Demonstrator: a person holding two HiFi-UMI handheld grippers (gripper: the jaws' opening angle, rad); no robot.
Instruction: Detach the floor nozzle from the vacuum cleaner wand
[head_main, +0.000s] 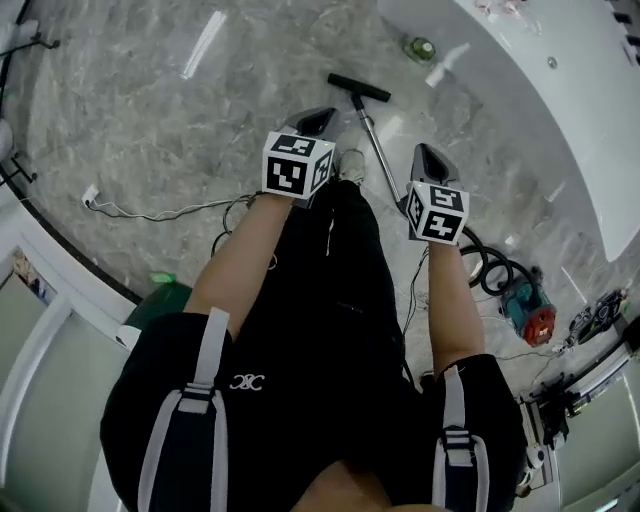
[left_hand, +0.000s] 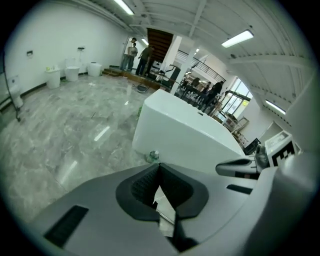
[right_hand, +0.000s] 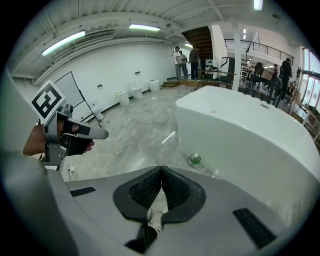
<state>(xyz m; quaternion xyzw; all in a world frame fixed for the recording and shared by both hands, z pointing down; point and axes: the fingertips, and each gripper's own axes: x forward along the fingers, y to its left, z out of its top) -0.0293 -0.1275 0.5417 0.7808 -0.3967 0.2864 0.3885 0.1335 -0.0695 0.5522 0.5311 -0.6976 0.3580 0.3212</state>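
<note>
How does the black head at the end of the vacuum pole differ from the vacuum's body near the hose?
The head is a flat, narrow black bar; the body is rounded, teal with a red part. The head lies at the pole's far end; the body sits beside the coiled black hose. Both rest on the grey floor.

Black floor nozzle (head_main: 358, 88) sits attached to silver wand (head_main: 378, 150).
</note>
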